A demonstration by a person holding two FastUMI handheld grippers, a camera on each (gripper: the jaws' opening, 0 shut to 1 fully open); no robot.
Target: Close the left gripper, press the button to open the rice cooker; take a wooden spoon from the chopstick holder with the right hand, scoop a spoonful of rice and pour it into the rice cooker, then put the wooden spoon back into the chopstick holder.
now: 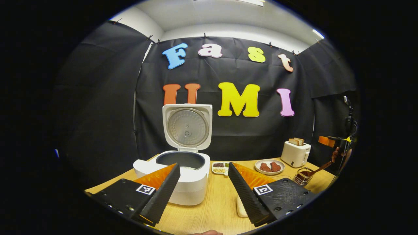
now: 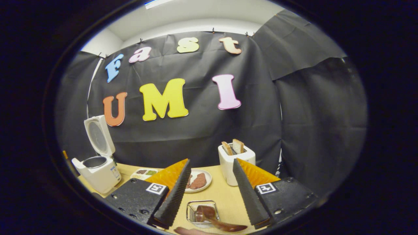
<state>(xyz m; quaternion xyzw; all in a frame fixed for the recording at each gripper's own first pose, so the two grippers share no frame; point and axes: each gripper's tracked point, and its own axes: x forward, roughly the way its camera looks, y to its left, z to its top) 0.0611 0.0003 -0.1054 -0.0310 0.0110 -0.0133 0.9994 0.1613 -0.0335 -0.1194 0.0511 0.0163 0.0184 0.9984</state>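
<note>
The white rice cooker (image 1: 183, 182) stands open with its lid (image 1: 187, 127) upright, and a little rice shows in the pot. My left gripper (image 1: 204, 195) hangs open in front of it, holding nothing, its left finger overlapping the cooker's front. In the right gripper view, the wire chopstick holder (image 2: 202, 212) sits just below and between the fingers of my open right gripper (image 2: 212, 199). The wooden spoon (image 2: 214, 218) rests in the holder with its handle leaning out toward me. The left gripper view shows the holder (image 1: 303, 177) and spoon (image 1: 318, 168) at the far right, under a hand.
A divided dish of grains (image 1: 220, 167), a plate of meat slices (image 1: 269, 166) and a white toaster (image 1: 295, 153) with bread line the back of the wooden table (image 1: 212, 209). A pale flat object (image 1: 241, 207) lies beneath my left gripper's right finger. Black cloth walls surround the table.
</note>
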